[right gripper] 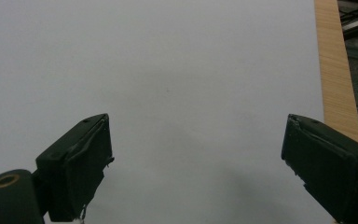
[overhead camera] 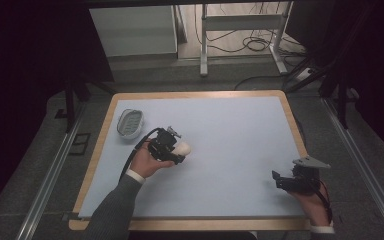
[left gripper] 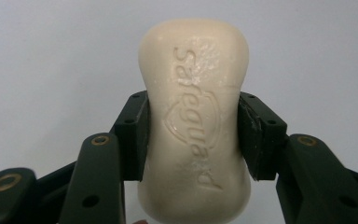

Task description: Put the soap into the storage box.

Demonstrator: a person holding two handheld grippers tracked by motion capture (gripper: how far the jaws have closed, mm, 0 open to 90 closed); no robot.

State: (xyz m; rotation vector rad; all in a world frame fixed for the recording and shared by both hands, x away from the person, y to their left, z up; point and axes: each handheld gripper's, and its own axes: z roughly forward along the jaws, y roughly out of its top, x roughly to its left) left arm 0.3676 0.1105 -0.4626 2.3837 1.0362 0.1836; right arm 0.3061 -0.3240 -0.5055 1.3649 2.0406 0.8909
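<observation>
Upper left of the high view: a pale ribbed soap dish [overhead camera: 130,123] is sitting on the tabletop [overhead camera: 230,130], near the wooden left edge. Just right of it and lower, the left tongs [overhead camera: 179,148] are gripping a cream soap bar [overhead camera: 183,148]; in the left gripper view the bar [left gripper: 196,126] is being pinched across its narrow waist by both pads, embossed lettering facing the camera, ends sticking out past the jaws. Whether the bar is resting on the surface or hanging above it, cannot tell. Lower right of the high view: the right tongs [overhead camera: 278,178] are hovering low, spread wide and holding nothing, with bare blue surface between the jaws in the right gripper view [right gripper: 196,158]. Risk, as a judgement: the soap is smooth and curved, so it could be squeezed out or twisted if the grip loosens or the wrist swings quickly; a miss at the dish might nudge it toward the near left edge. Room for moving: the centre and far half of the tabletop are lying open; the right tongs are working close to the wooden right border [right gripper: 335,70].
</observation>
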